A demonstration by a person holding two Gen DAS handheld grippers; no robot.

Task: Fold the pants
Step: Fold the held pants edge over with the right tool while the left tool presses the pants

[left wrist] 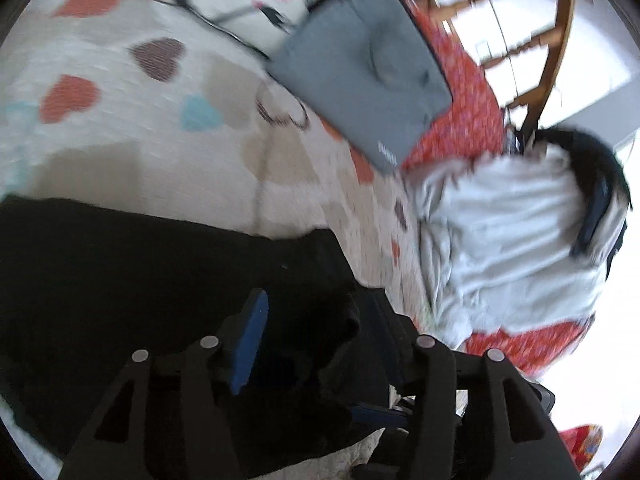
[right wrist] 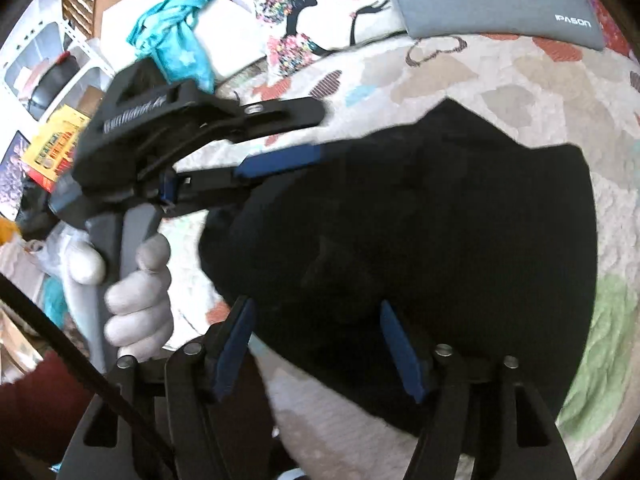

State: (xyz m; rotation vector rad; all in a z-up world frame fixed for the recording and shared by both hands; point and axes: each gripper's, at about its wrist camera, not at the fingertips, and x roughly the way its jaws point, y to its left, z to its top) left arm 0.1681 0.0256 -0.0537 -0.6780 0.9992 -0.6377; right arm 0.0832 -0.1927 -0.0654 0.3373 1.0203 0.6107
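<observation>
Pants (right wrist: 440, 220), black and folded, lie on the heart-patterned bedspread (right wrist: 500, 76); right gripper (right wrist: 320, 348) stands open over their near edge, gripping nothing; left gripper (left wrist: 316, 344) likewise parted, cloth bunched between its fingers, unpinched; grey cushion (left wrist: 360, 80) lies beyond.

We see our two black plastic hand-held grippers. The left gripper (right wrist: 280, 136) has white letters on its side, a grey handle and flat blue pads (right wrist: 280, 160). A pale grey glove (right wrist: 136, 300) covers our left hand. Our right gripper (right wrist: 316, 344) has blue pads (right wrist: 234, 348) too, and round silver screws (right wrist: 192, 347) on its black arms. A dark red sleeve (right wrist: 36, 392) shows low down.
</observation>
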